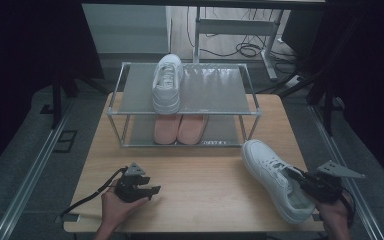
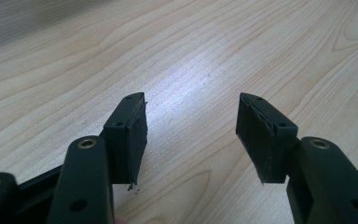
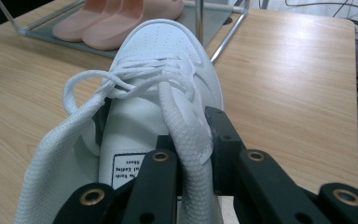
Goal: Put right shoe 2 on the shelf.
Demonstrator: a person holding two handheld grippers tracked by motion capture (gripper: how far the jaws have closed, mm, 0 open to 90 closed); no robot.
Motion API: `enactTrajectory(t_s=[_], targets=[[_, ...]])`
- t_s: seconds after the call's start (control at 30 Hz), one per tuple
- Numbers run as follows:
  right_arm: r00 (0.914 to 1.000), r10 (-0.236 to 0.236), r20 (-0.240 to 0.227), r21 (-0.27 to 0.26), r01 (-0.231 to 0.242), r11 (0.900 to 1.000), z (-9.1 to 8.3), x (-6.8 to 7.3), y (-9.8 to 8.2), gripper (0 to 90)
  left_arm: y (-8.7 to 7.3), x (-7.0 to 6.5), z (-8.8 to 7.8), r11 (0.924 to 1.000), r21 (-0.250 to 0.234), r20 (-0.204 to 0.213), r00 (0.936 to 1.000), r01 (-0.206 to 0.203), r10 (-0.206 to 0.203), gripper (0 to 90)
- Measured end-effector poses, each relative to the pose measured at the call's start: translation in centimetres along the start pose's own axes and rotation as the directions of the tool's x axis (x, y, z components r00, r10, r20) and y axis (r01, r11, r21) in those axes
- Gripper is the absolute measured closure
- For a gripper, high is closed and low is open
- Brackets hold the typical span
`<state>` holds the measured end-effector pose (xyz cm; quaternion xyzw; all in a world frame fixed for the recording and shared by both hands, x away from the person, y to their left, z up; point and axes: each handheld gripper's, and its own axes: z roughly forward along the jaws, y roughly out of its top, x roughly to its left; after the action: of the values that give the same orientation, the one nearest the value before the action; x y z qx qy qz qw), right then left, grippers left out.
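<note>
A white sneaker [image 1: 272, 176] lies at the front right of the wooden table [image 1: 200, 175], toe toward the rack. My right gripper [image 1: 307, 184] is shut on the collar wall of that white sneaker [image 3: 158, 88]; one jaw is inside the opening, the other outside. A second white sneaker [image 1: 167, 82] stands on the top shelf of the metal shoe rack [image 1: 215, 90]. A pair of pink slippers [image 1: 180, 129] sits on the lower shelf, and these pink slippers [image 3: 116, 21] also show in the right gripper view. My left gripper [image 1: 150, 192] rests open near the table's front left, and between the jaws of this left gripper [image 2: 191, 126] there is only bare wood.
The shoe rack takes up the far half of the table. Its front right leg [image 3: 198, 18] stands just beyond the held sneaker's toe. Bare wood lies between the two grippers. Cables [image 1: 245, 49] lie on the floor behind the table.
</note>
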<state>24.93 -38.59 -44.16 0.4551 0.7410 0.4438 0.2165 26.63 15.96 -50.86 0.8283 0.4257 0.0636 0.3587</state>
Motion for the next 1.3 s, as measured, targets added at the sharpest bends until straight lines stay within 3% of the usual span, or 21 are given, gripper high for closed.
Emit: enactTrajectory(t_s=[0.4, 1.3], targets=[[0.9996, 0.006, -0.029, -0.032, -0.007, 0.999, 0.1, 1.5, 0.7, 81.5, 0.0, 0.0, 0.0, 1.0000, -0.001, 0.001, 1.0000, 0.001, -0.001, 43.8], [0.9925, -0.012, -0.122, -0.103, 0.000, 0.995, 2.2, 5.1, 4.5, 81.6, 0.0, 0.0, 0.0, 1.0000, 0.000, 0.002, 1.0000, -0.002, 0.002, 43.8]])
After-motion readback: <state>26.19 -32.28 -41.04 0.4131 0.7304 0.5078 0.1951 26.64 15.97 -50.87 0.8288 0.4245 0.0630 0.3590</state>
